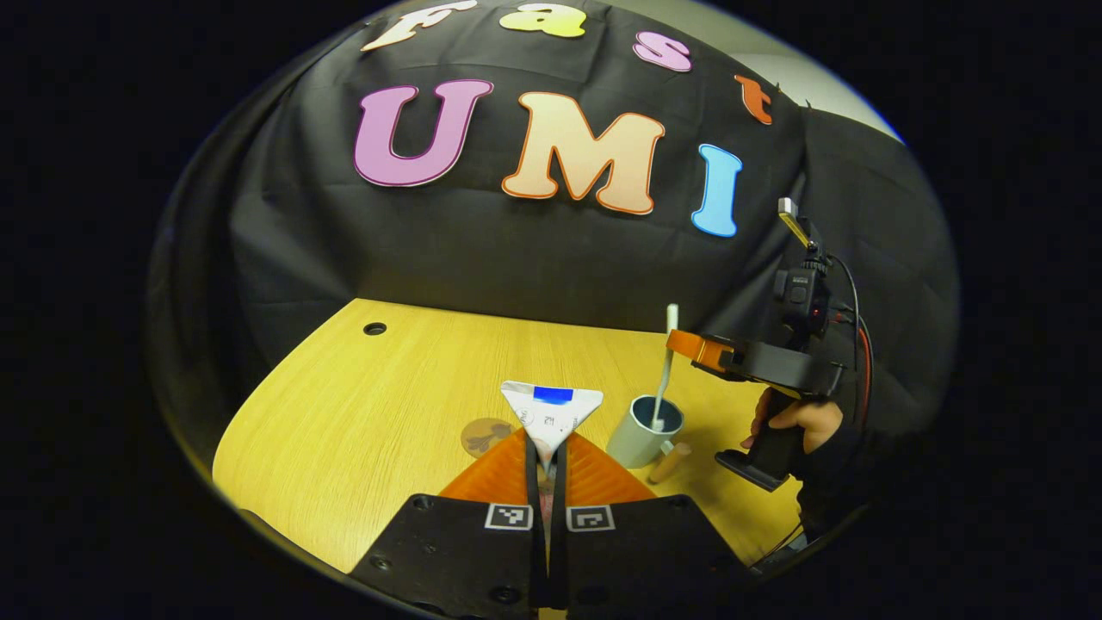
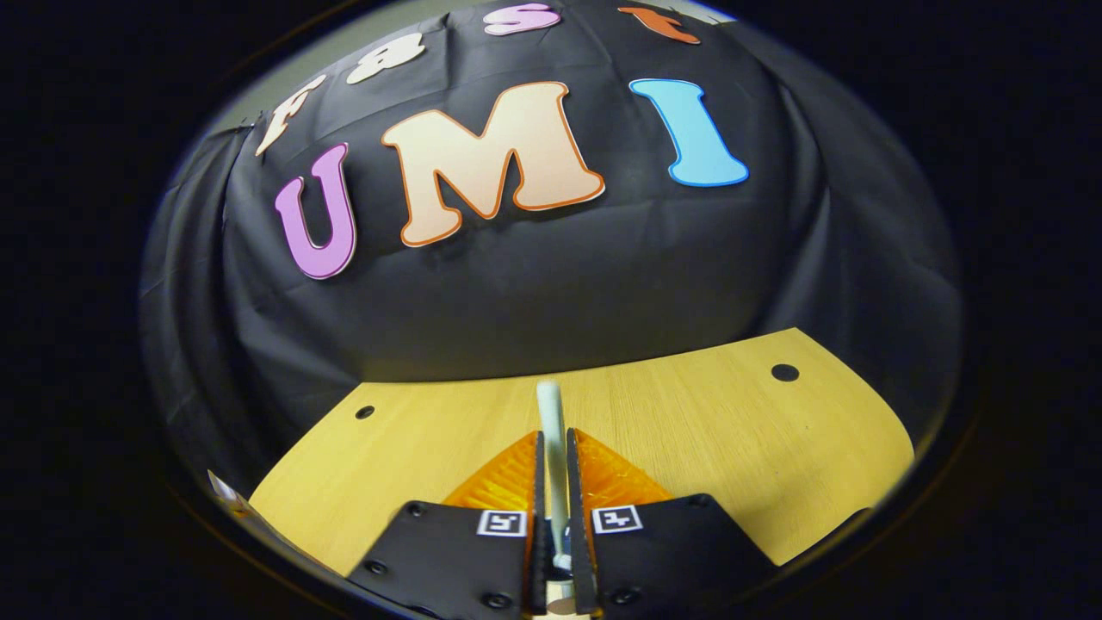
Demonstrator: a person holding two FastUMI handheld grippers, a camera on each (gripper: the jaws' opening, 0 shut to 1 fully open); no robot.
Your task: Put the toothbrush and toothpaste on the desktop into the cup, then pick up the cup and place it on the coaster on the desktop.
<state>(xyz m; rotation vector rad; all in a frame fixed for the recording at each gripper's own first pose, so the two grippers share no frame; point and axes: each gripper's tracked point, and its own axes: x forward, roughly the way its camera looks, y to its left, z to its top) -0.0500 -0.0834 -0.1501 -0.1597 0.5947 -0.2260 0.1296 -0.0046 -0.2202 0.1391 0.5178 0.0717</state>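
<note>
My left gripper (image 1: 547, 469) is clamped on the toothpaste (image 1: 551, 415), its fingers pressed together on the narrow end so the flat crimped tail fans out ahead of me, lifted clear of the desk (image 1: 362, 413). I hold it up like that, I think, so it can be carried over and lowered end-first into the cup (image 1: 641, 430), which stands just to the right of the toothpaste from where my left gripper looks. My right gripper (image 1: 689, 346) hangs directly over that cup, and in the right gripper view (image 2: 551, 508) its fingers are closed on the toothbrush (image 2: 551, 430), gripping the handle partway along. In the left gripper view the toothbrush (image 1: 665, 370) stands nearly upright with its lower end already inside the cup's rim, so I judge it is being lowered in and is not yet let go; holding it upright keeps it from tipping the cup. The hand (image 1: 805, 420) holding that gripper shows to the right of the cup. A short wooden handle (image 1: 670, 462) sticks out from the cup's base on the near side. The coaster (image 1: 486, 435), a round brown disc, lies flat on the desk to the left of the cup, just beyond my left fingers, waiting for the cup once both things are in.
</note>
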